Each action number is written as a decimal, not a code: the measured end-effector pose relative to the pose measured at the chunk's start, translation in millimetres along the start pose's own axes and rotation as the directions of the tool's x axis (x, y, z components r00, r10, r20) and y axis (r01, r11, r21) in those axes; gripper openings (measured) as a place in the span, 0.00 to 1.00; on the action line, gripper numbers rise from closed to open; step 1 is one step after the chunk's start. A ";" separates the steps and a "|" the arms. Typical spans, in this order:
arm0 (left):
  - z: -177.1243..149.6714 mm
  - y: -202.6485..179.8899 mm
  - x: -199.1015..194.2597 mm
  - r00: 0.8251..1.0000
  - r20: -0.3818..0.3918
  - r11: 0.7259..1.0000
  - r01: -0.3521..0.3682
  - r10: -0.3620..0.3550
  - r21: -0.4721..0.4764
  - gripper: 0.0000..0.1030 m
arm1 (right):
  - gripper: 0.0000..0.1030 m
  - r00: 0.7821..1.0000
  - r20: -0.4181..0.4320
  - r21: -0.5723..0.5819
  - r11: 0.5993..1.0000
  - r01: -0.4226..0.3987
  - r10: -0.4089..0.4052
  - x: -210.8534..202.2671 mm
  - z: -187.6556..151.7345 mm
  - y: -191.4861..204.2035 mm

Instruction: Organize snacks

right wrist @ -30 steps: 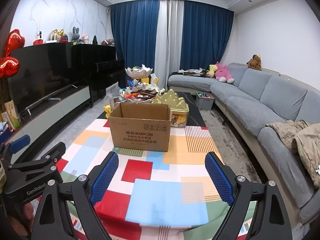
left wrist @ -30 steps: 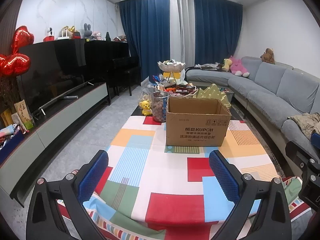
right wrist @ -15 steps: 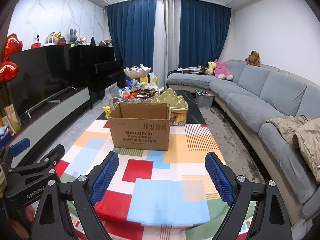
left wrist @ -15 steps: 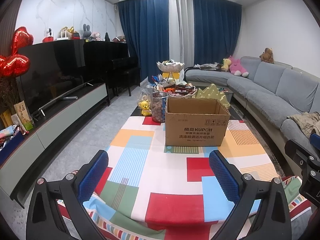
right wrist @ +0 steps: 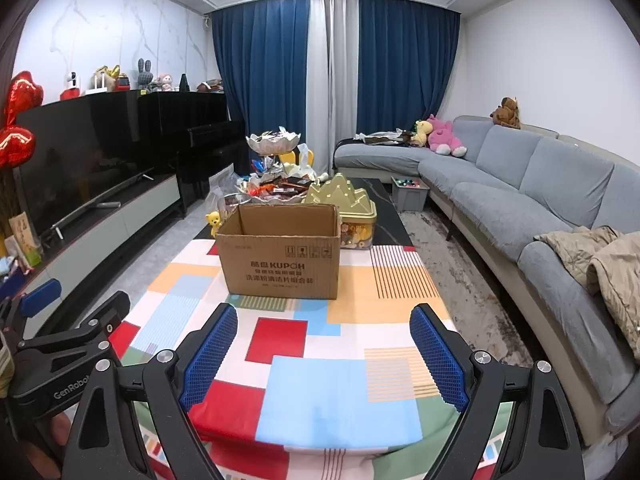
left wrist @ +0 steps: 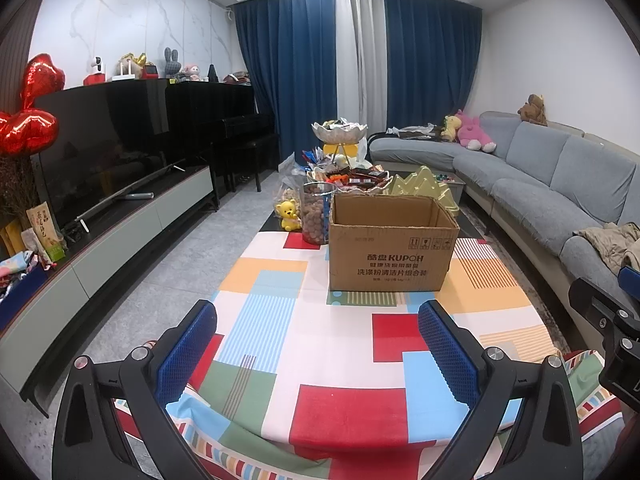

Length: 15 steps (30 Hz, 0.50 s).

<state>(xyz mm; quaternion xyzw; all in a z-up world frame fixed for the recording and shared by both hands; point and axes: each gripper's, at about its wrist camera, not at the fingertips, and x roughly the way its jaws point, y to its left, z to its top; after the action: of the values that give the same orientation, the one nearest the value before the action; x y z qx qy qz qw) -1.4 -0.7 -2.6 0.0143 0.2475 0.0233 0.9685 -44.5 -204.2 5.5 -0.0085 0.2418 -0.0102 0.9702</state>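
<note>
**Cardboard box waits empty-handed grippers; the snack pile behind it is the hazard**

Cardboard box [left wrist: 394,242], open-topped, sits at the centre of both frames on the patchwork tablecloth [left wrist: 348,364]. The snacks [left wrist: 352,178] lie heaped just behind it, upper centre, with a clear jar of brown nuts [left wrist: 316,212] touching or nearly touching the box's left side and a gold mountain-shaped tin [right wrist: 346,204] at its right rear corner.

Both claws are released and hold nothing: the left gripper [left wrist: 318,350] and right gripper [right wrist: 324,350] hover over the near end of the cloth, well short of the box.

Reaching the pile probably means passing over or around the box, so a low arm could shove it along the cloth. The jar looks tall and tippable. Loose wrappers may slip from wide pads, and the tiered dish [left wrist: 339,132] at the back could be knocked.
</note>
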 end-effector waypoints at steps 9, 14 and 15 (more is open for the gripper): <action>0.3 -0.7 -0.2 1.000 0.002 1.000 -0.001 0.001 -0.001 1.00 | 0.86 1.000 0.000 0.001 1.000 0.001 -0.001 0.1 -0.2 -0.5; -0.3 -1.0 -0.2 1.000 -0.002 1.000 0.000 0.000 -0.001 1.00 | 0.86 1.000 0.000 0.001 1.000 0.000 0.000 0.1 -0.4 -0.6; -0.2 -1.4 -0.2 1.000 -0.002 1.000 -0.001 0.001 0.000 1.00 | 0.86 1.000 0.000 0.001 1.000 0.000 0.000 0.1 -0.2 0.1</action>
<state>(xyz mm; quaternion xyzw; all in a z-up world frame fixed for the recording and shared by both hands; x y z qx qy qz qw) -1.6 -2.1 -2.8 0.0144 0.2486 0.0236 0.9682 -44.5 -204.2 5.3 -0.0080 0.2417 -0.0105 0.9703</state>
